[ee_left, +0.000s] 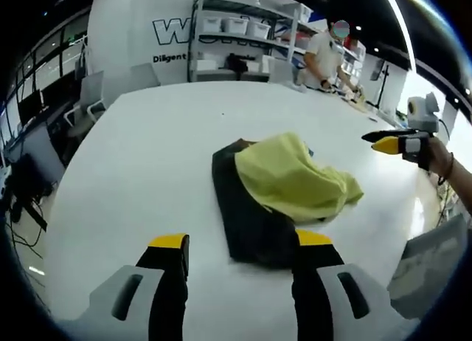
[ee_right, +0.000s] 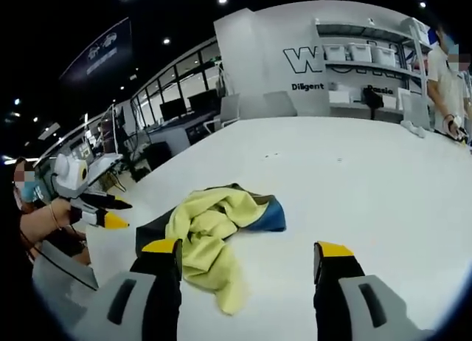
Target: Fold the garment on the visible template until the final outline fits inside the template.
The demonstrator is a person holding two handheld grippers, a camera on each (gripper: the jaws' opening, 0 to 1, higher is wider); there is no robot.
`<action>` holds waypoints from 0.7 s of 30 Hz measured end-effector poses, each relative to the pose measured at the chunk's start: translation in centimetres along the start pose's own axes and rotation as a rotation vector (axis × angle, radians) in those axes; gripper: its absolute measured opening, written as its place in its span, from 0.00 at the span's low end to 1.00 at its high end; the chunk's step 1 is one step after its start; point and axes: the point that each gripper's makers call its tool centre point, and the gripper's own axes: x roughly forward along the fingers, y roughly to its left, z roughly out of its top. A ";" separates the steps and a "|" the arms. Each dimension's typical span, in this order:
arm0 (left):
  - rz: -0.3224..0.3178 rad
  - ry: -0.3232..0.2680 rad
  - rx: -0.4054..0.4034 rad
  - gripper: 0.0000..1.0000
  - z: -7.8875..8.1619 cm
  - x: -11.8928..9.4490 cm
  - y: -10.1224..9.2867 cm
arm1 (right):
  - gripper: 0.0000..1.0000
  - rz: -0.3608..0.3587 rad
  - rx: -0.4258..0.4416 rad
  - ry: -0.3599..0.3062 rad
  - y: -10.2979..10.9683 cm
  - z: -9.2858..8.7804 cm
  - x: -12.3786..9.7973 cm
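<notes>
In the left gripper view, a crumpled yellow garment (ee_left: 295,180) is lying at the frame's centre on a dark template (ee_left: 247,219), both resting on the white desk (ee_left: 147,164). The left tongs (ee_left: 242,246) are standing wide apart at the bottom, holding nothing, their right tip overlapping the template's near edge. The right tongs (ee_left: 385,140) are hanging at the right edge above the desk, jaws nearly together, gripping nothing. A shelf rack (ee_left: 236,38) with bins and a person (ee_left: 324,57) are showing along the top. In the right gripper view, the garment (ee_right: 210,230) is lying left of centre, with the right tongs (ee_right: 247,250) spread wide below.
</notes>
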 end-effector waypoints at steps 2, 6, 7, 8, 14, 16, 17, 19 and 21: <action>-0.003 0.008 0.003 0.55 -0.2 0.4 -0.1 | 0.70 0.000 -0.004 0.008 -0.2 -0.2 0.4; -0.014 0.016 0.010 0.55 -0.5 1.1 -0.3 | 0.70 0.009 0.004 0.023 -0.6 -0.6 1.3; -0.015 0.017 0.011 0.55 -0.5 1.2 -0.3 | 0.70 0.010 0.005 0.024 -0.6 -0.7 1.4; -0.020 0.023 0.009 0.55 -0.7 1.5 -0.3 | 0.70 0.013 0.008 0.026 -0.7 -0.8 1.9; -0.032 0.030 0.006 0.54 -1.1 2.5 -0.5 | 0.68 0.016 0.000 0.044 -1.4 -1.4 3.2; -0.031 0.040 0.006 0.54 -1.4 3.1 -0.4 | 0.68 0.017 0.001 0.047 -1.6 -1.6 3.7; -0.035 0.045 0.007 0.54 -1.6 3.4 -0.5 | 0.68 0.015 0.003 0.049 -1.9 -1.7 4.0; -0.035 0.048 0.011 0.53 -1.7 3.7 -0.5 | 0.69 0.007 0.007 0.048 -2.3 -1.7 4.5; -0.037 0.047 0.015 0.52 -1.8 3.9 -0.6 | 0.69 0.005 0.007 0.048 -2.5 -1.8 5.1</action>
